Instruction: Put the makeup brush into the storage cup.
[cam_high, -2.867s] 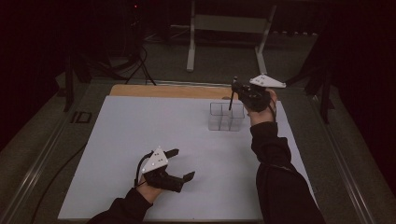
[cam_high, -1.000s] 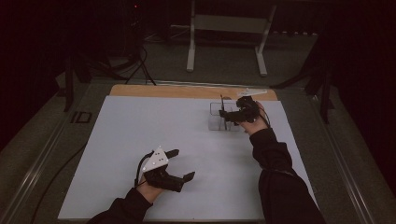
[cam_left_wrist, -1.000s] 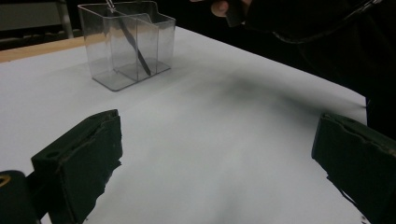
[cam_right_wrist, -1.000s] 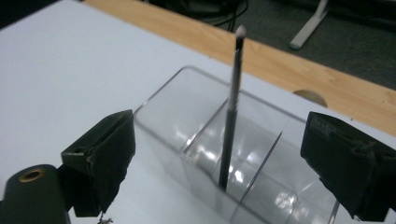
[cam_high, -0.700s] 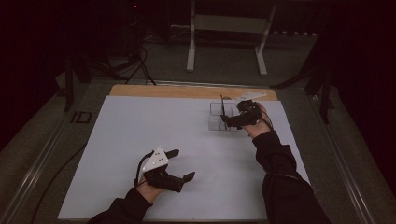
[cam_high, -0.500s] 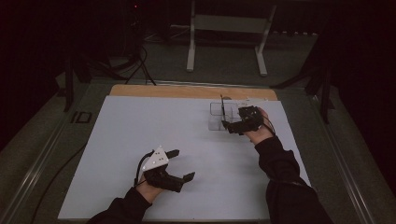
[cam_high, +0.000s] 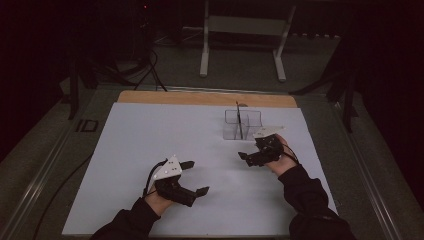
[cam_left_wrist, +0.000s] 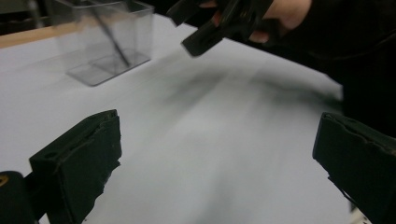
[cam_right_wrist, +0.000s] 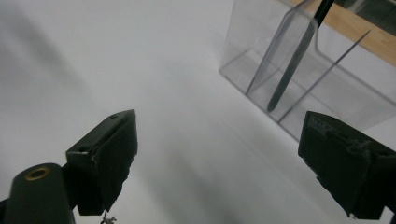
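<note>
A clear plastic holder with compartments (cam_high: 242, 124) stands on the white sheet at the far right; a thin dark pen (cam_high: 239, 120) leans inside it. The same holder (cam_right_wrist: 308, 60) and pen (cam_right_wrist: 294, 56) appear in the right gripper view, and in the left gripper view the holder (cam_left_wrist: 105, 44) with its pen (cam_left_wrist: 112, 39). My right gripper (cam_high: 248, 156) hovers just in front of the holder, open and empty. My left gripper (cam_high: 196, 177) rests near the front of the sheet, open and empty. In the left gripper view the right gripper (cam_left_wrist: 201, 28) is seen farther off.
The white sheet (cam_high: 150, 140) covers most of the table, with a wooden strip (cam_high: 200, 98) along its far edge. A metal stand (cam_high: 242, 35) and cables lie on the floor beyond the table. A small dark rectangle (cam_high: 87, 125) sits off the sheet's left edge.
My right gripper lowered the pen into the clear holder, let go of it, and drew back toward me with its jaws open. The left gripper has stayed still.
</note>
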